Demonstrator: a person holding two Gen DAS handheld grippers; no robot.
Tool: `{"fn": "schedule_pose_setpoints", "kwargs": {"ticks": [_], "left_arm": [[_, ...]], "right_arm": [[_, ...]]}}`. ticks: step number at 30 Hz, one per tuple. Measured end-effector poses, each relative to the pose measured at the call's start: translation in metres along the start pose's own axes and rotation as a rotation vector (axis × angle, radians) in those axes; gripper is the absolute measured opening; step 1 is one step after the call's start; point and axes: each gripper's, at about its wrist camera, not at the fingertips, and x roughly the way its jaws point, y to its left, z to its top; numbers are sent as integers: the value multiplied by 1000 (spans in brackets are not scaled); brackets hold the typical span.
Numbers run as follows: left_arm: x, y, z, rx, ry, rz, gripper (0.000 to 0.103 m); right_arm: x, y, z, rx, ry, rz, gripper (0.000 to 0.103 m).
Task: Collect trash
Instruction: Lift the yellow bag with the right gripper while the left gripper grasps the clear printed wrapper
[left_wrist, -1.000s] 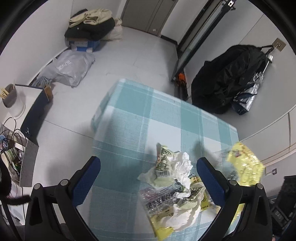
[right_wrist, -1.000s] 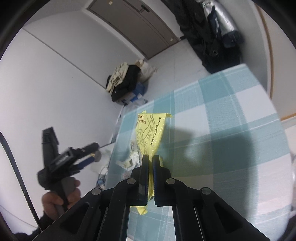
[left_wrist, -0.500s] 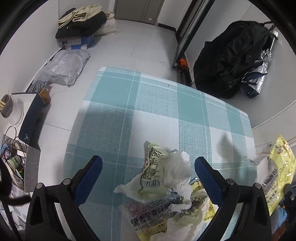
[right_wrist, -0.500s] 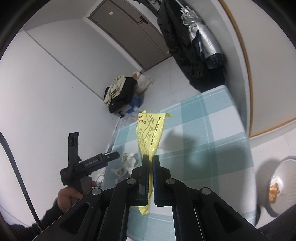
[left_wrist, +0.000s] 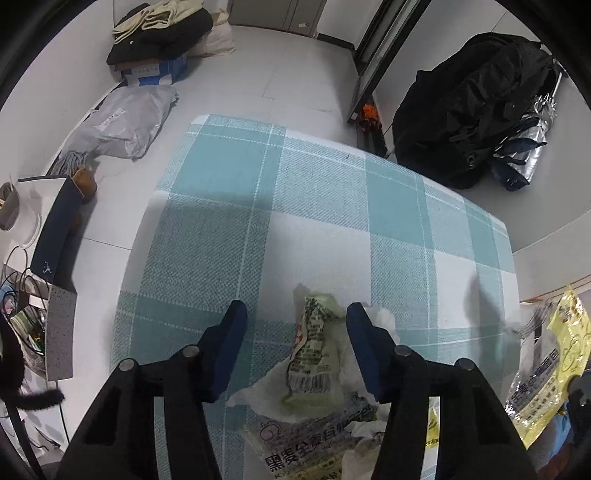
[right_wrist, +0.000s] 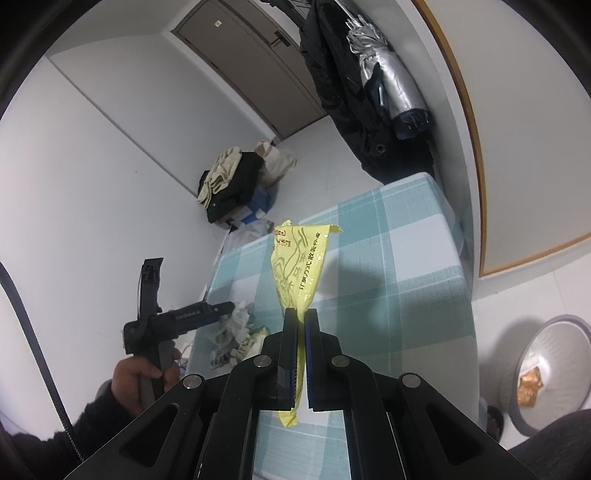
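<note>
Left gripper (left_wrist: 295, 325): jaws spread, straddling the green wrapper (left_wrist: 314, 354) on the table (left_wrist: 325, 206).
Right gripper (right_wrist: 300, 328): clenched on the yellow wrapper (right_wrist: 299, 258), above the table.

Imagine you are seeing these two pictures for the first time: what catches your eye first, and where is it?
The bright yellow wrapper stands out first, pinched upright in the shut right gripper above the teal checked tablecloth. Next comes the heap of crumpled wrappers and tissue at the cloth's near edge, with the open left gripper straddling it.
</note>
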Motion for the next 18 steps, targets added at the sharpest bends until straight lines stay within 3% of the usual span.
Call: {"fn": "schedule_pose_setpoints", "kwargs": {"ticks": [2, 9, 18], "left_arm": [[1, -3, 1, 5, -1, 0, 48], [5, -4, 4, 10, 3, -11, 16], [1, -2, 5, -6, -10, -31, 9]], "right_arm": [[-1, 0, -2, -2, 3, -2, 3], [-1, -3, -2, 6, 8, -3, 3], [0, -4, -2, 8, 12, -9, 3]]}}
